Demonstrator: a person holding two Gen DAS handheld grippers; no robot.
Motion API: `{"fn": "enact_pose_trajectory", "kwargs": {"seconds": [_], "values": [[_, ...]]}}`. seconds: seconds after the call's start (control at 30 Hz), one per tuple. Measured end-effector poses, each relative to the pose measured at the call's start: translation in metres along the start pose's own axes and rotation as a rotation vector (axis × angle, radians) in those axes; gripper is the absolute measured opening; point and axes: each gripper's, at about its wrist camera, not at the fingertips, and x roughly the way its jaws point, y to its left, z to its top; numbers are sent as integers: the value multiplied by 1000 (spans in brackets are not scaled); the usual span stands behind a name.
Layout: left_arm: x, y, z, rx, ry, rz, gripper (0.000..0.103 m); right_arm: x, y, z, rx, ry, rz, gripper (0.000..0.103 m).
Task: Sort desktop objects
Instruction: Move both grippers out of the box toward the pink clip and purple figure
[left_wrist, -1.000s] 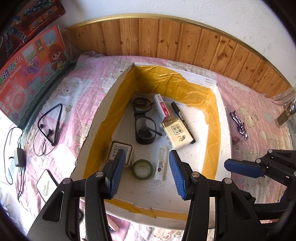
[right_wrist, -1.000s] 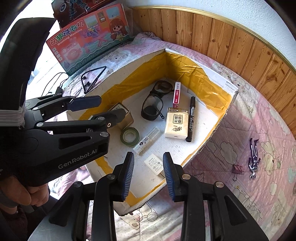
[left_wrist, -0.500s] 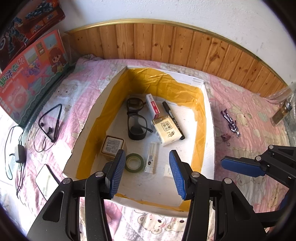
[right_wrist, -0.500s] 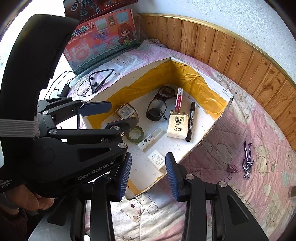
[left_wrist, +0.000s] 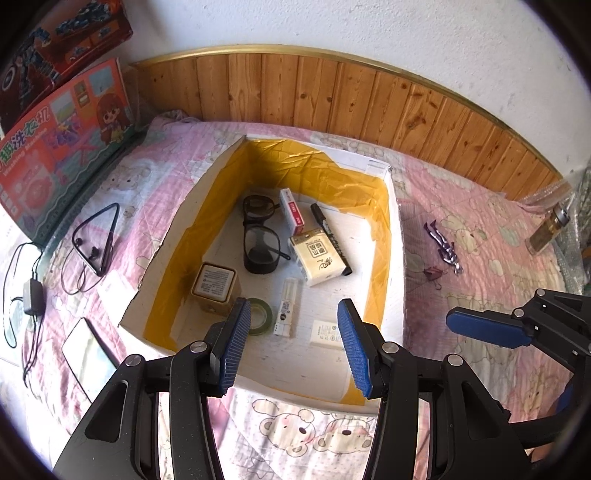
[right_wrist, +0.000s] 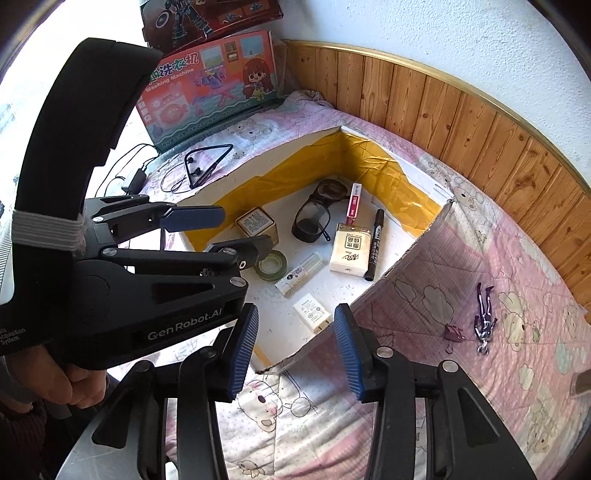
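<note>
While both tools hang above the near end of the cardboard tray (left_wrist: 393, 236), the left gripper (left_wrist: 291, 345) stands wide with nothing between its blue pads, and the right gripper (right_wrist: 293, 349) has just been opening, its jaws likewise empty. Within the tray, lined with yellow tape along its walls, lie dark glasses (left_wrist: 258, 236), a red-and-white slim box (left_wrist: 291, 212), a black marker (left_wrist: 330, 238), a cream tissue pack (left_wrist: 319, 256), a square tin (left_wrist: 214, 286), a green tape roll (left_wrist: 260, 317), a white tube (left_wrist: 286, 312) and a small white card (left_wrist: 325, 334) nearest the grippers. Outside the tray, on the pink bear-print quilt (left_wrist: 480, 236), rest a purple figurine (right_wrist: 484, 317) and a small clip (right_wrist: 452, 332) to the right, and a neckband earphone (left_wrist: 98, 236) to the left.
</note>
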Motion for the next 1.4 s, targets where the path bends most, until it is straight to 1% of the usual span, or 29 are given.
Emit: {"fn": "enact_pose_trajectory", "kwargs": {"seconds": [0.27, 0.63, 0.73, 0.9, 1.13, 1.4], "values": [[-8, -9, -7, -4, -12, -30, 52, -12, -5, -17, 1, -63, 1, 46], [-14, -32, -16, 28, -41, -70, 52, -26, -13, -47, 19, -175, 21, 47], [-15, -41, -21, 43, -50, -81, 52, -30, -20, -58, 40, -208, 35, 47], [-9, -64, -28, 84, -44, -104, 52, -33, -38, -80, 83, -248, 62, 47], [15, -106, -32, 184, 12, -135, 52, -27, -76, -97, 167, -233, 59, 47], [55, -139, -31, 211, 90, -172, 52, -10, -144, -114, 320, -190, 9, 47]]}}
